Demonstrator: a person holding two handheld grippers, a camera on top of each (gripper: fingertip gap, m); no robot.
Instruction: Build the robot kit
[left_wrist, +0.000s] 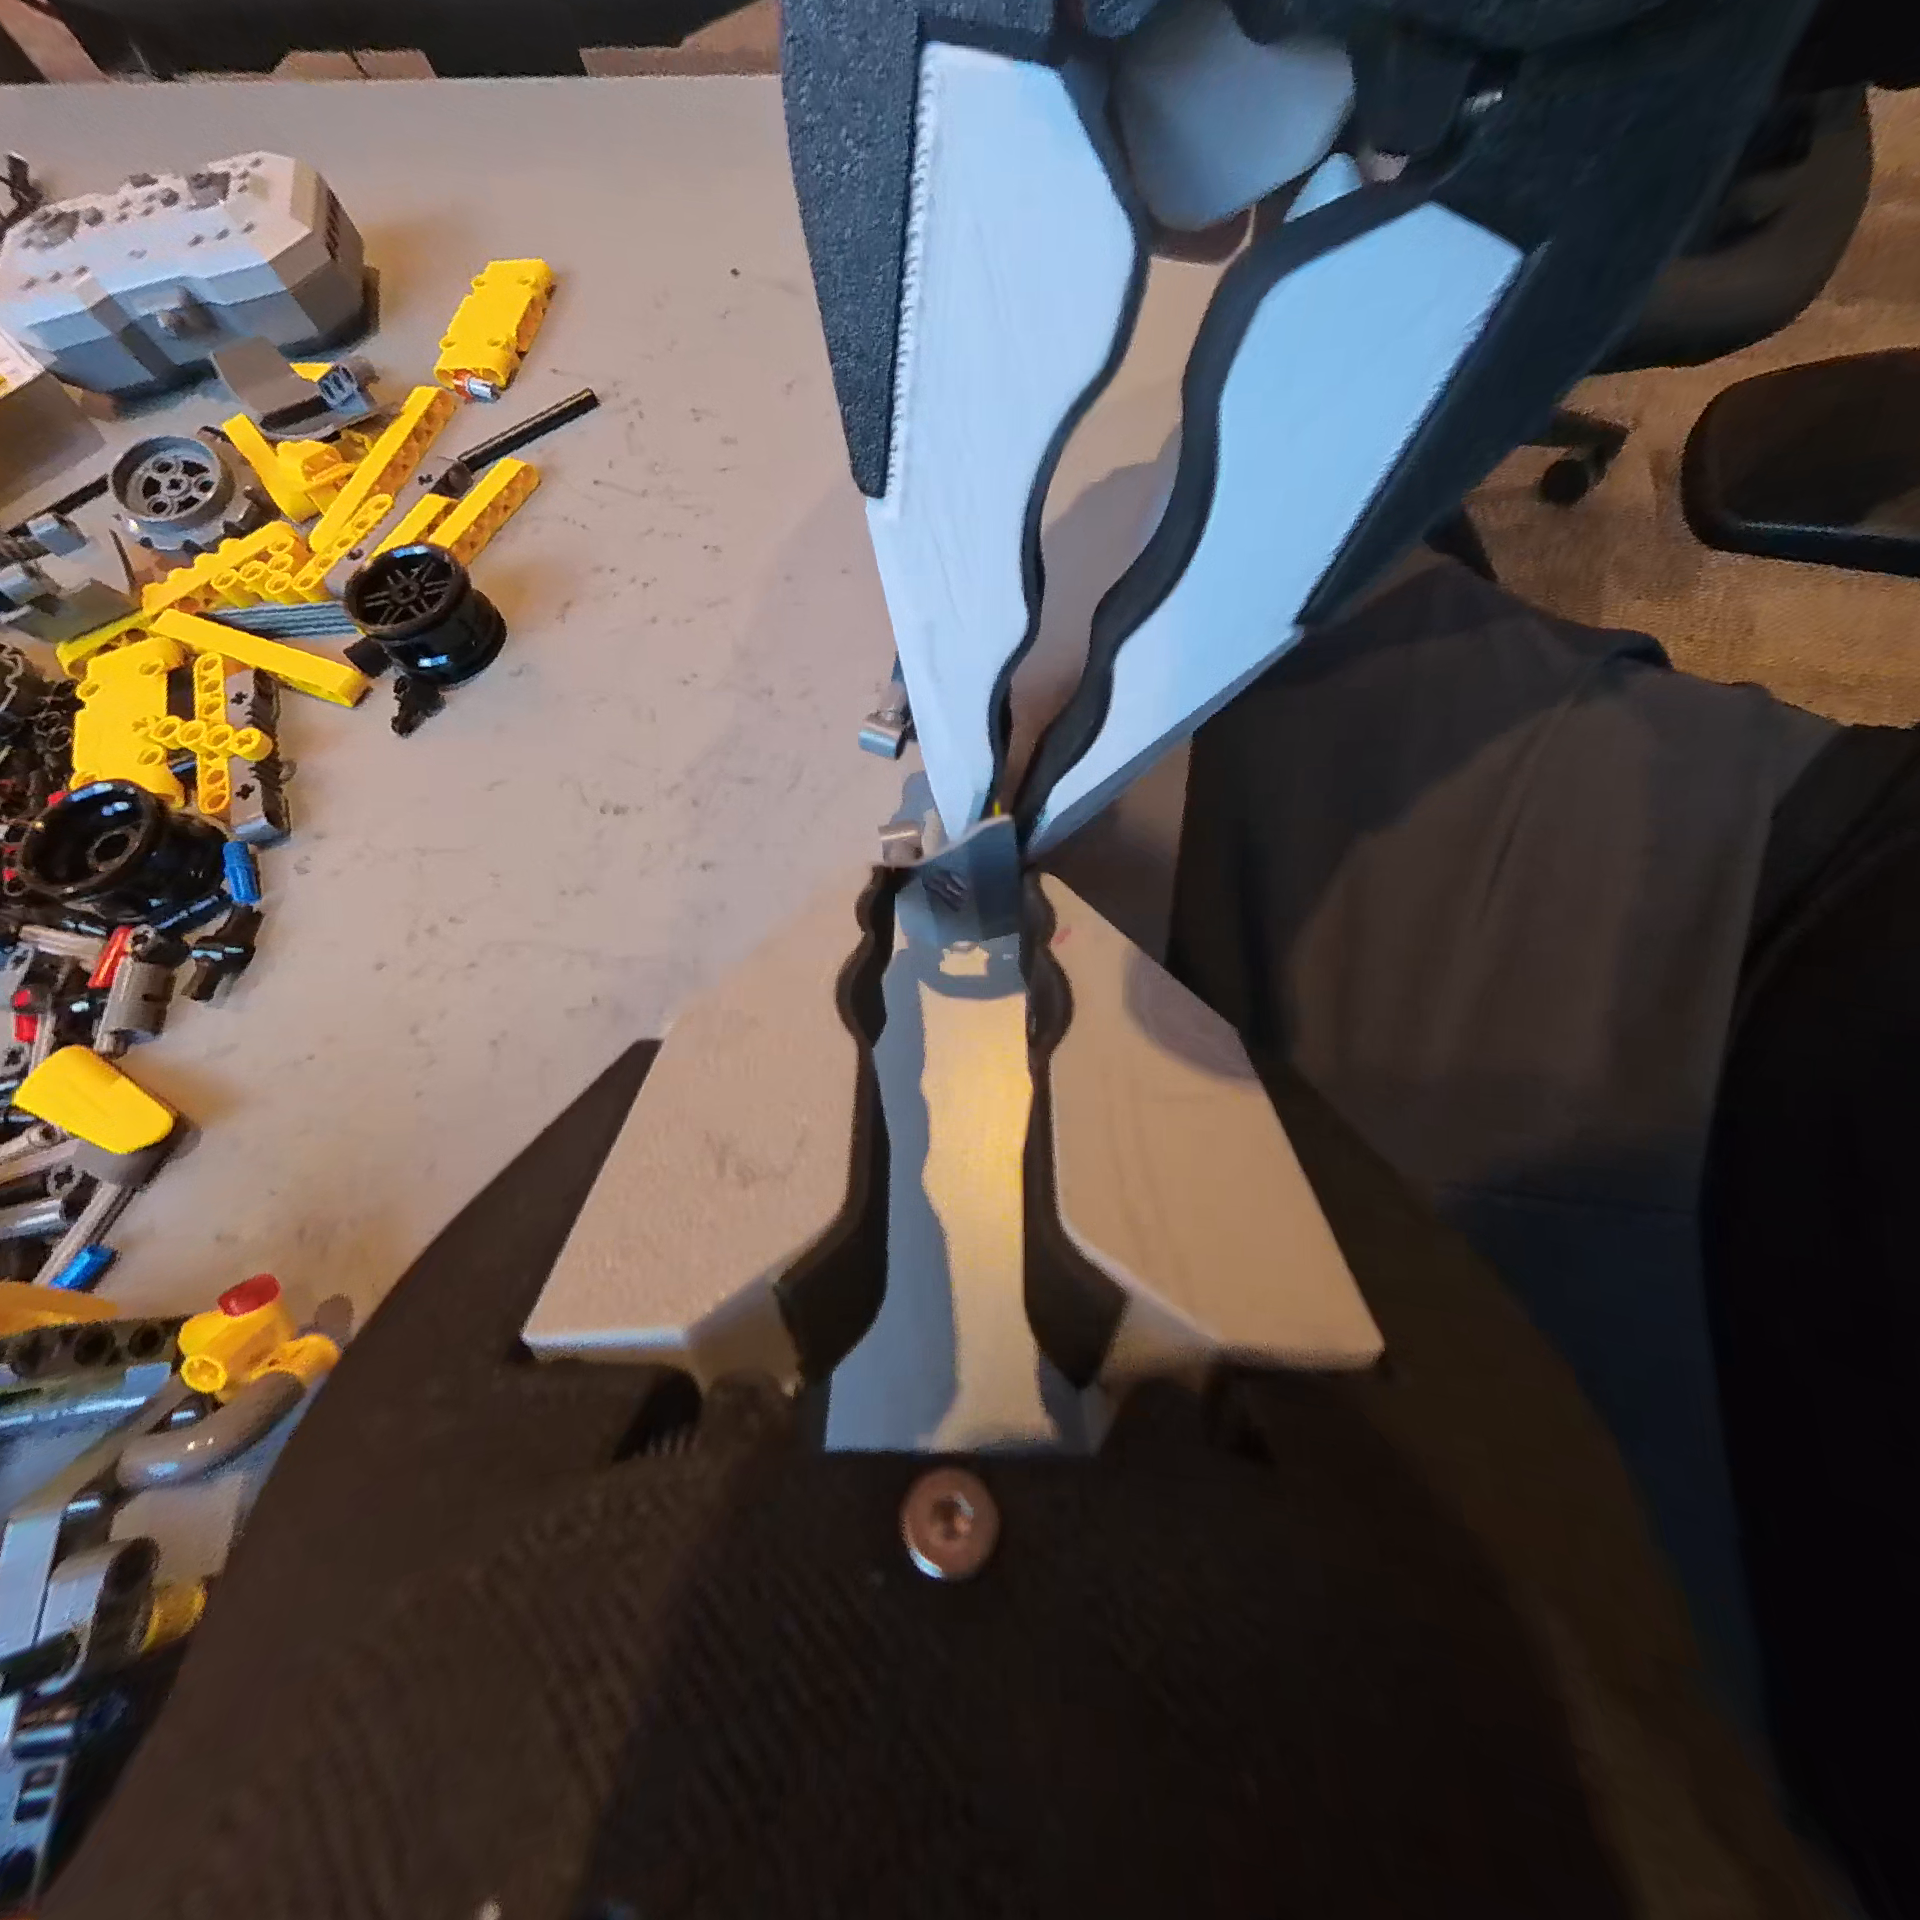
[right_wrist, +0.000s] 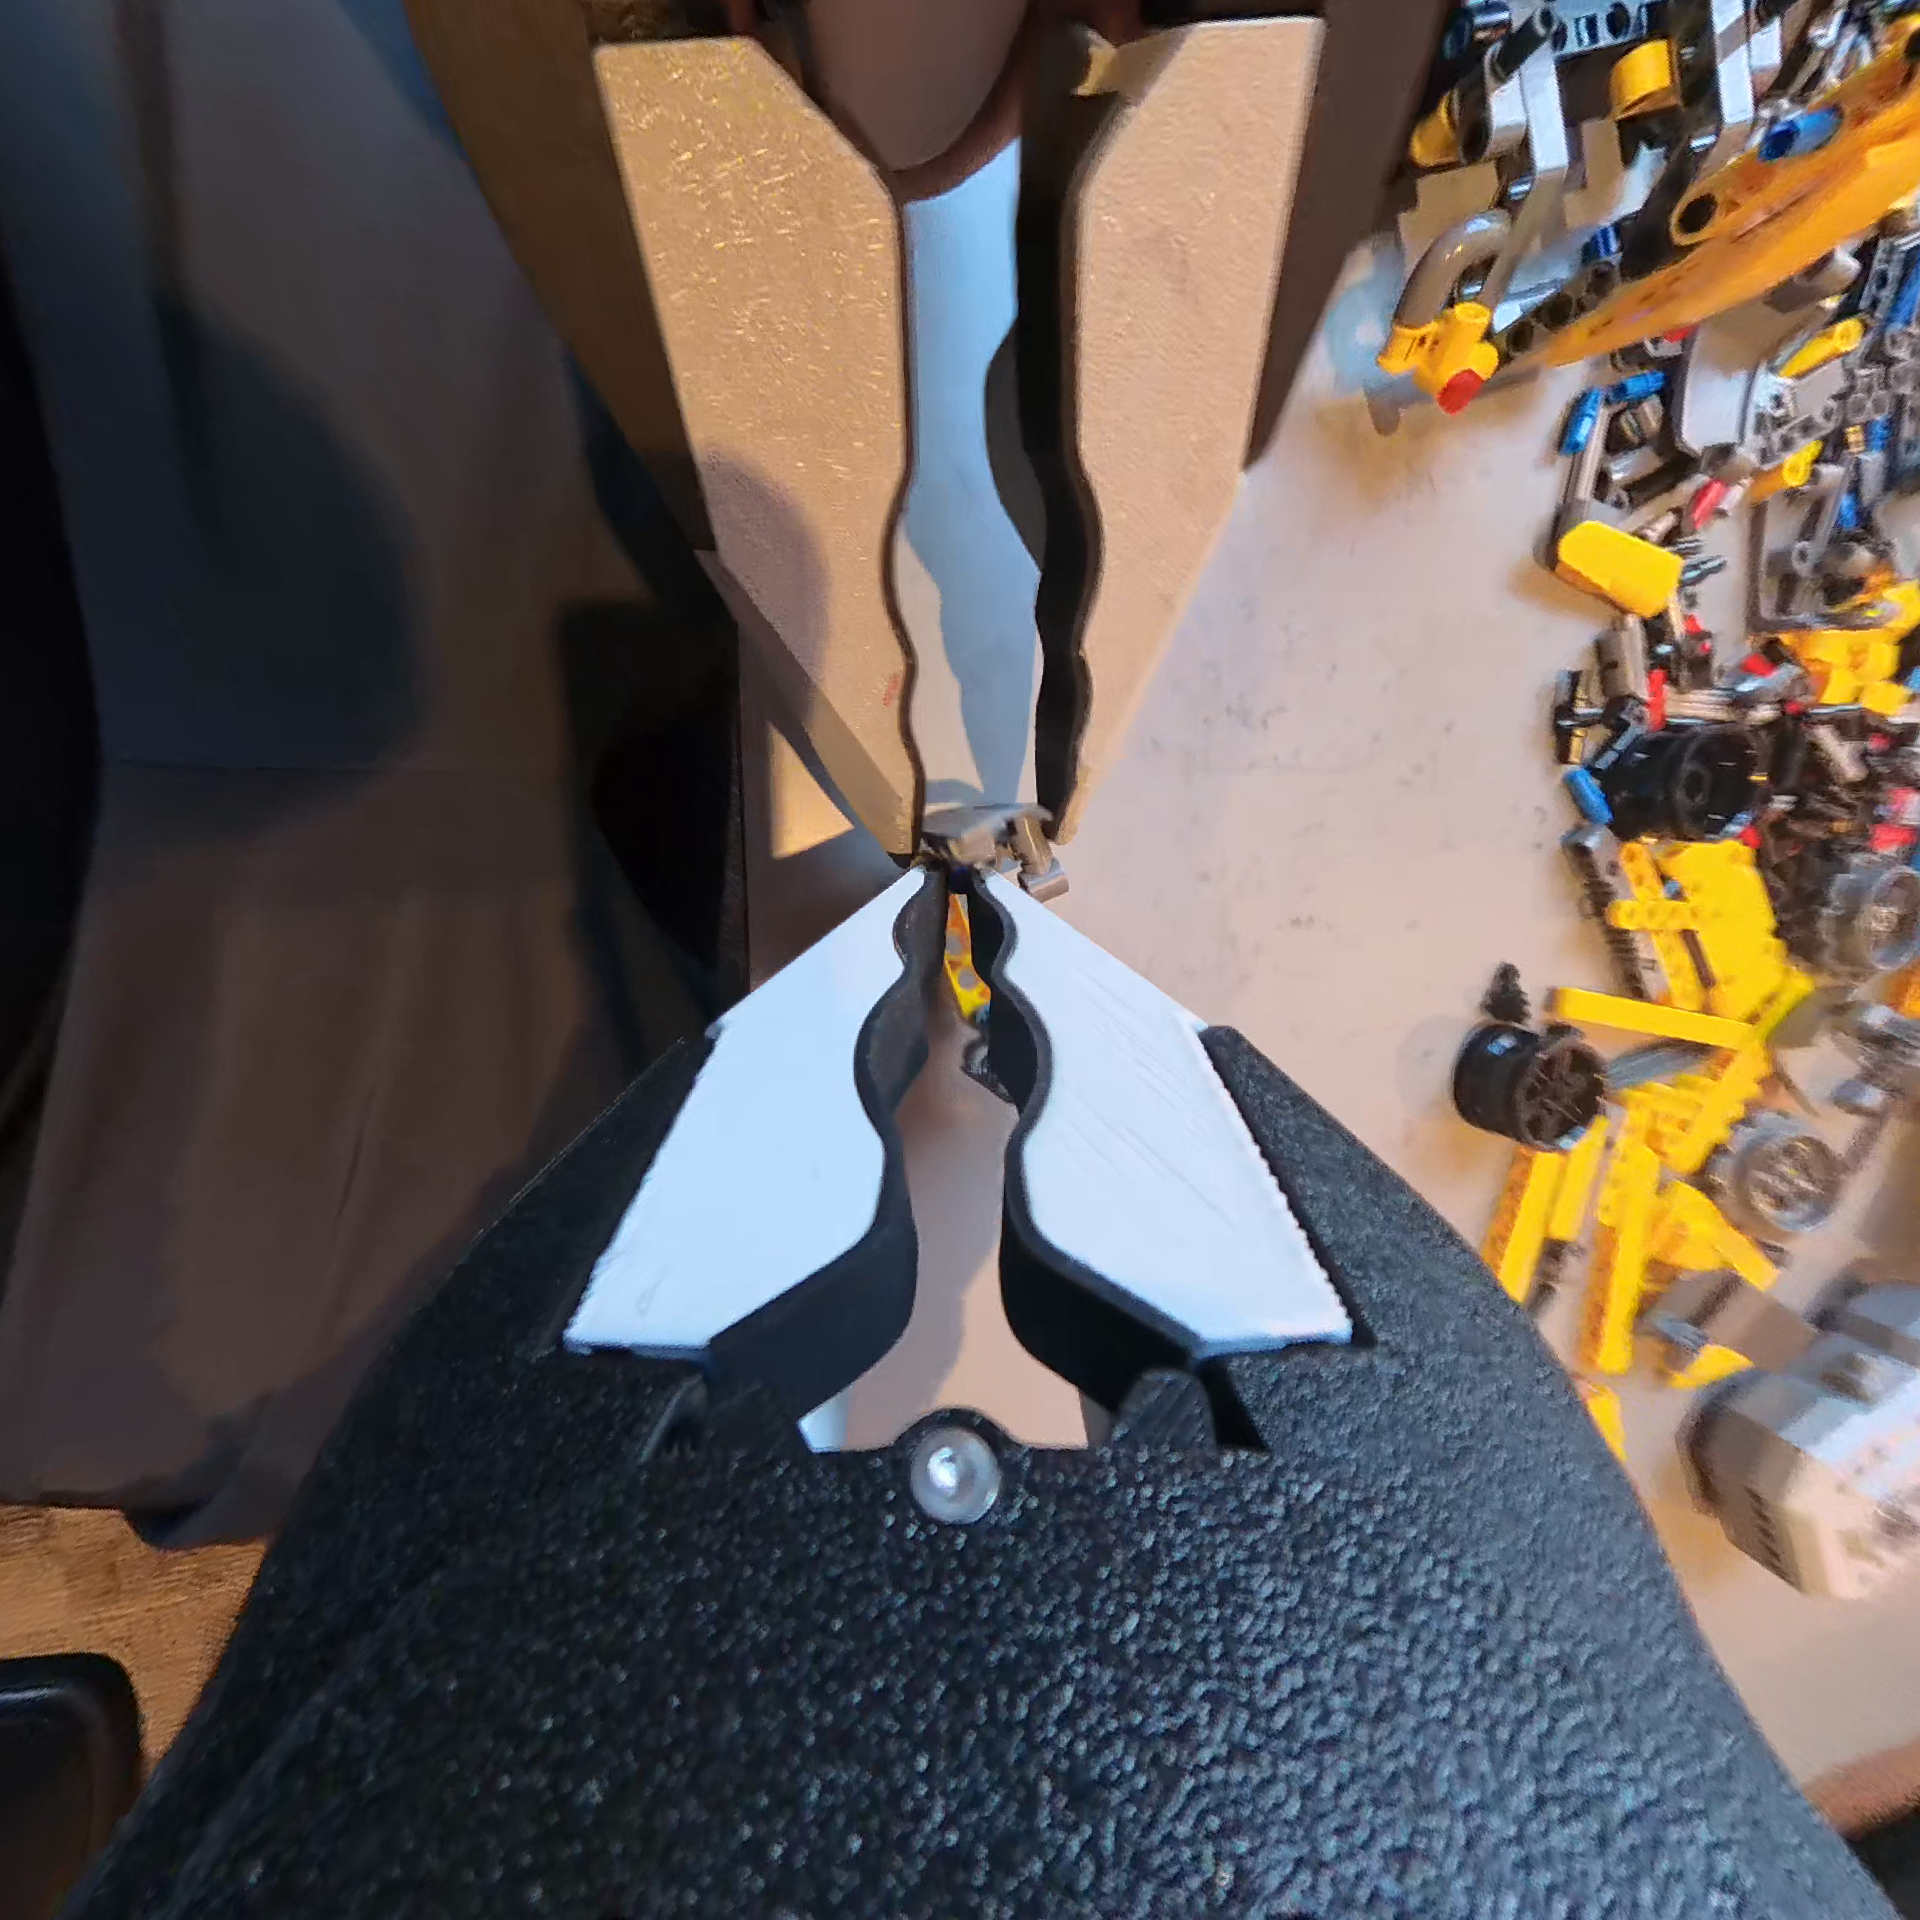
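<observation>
Spreading across the pale table (left_wrist: 623, 727) is a large heap of building-toy parts (left_wrist: 187, 644), lying well to one side of both tools: yellow beams, black wheels (left_wrist: 421, 613), a grey wheel hub (left_wrist: 166, 494) and a big grey motor block (left_wrist: 177, 260). A person's dark-clothed lap (left_wrist: 1507, 935) is filling the space past the table edge, and a black office chair (left_wrist: 1808, 457) is standing on the carpet beyond.

Above the table edge, the left gripper (left_wrist: 961, 914) and right gripper (right_wrist: 951, 883) are meeting tip to tip. The left one, its fingers a little apart, is pinching a small grey piece (left_wrist: 966, 878) at its tips. The right one, fingers nearly together, is clamping a thin yellow beam (right_wrist: 961, 961) that is pressing against the grey piece. Each tool is blocking much of the other's view. One small grey connector (left_wrist: 883, 727) is lying loose just beside the tips.
</observation>
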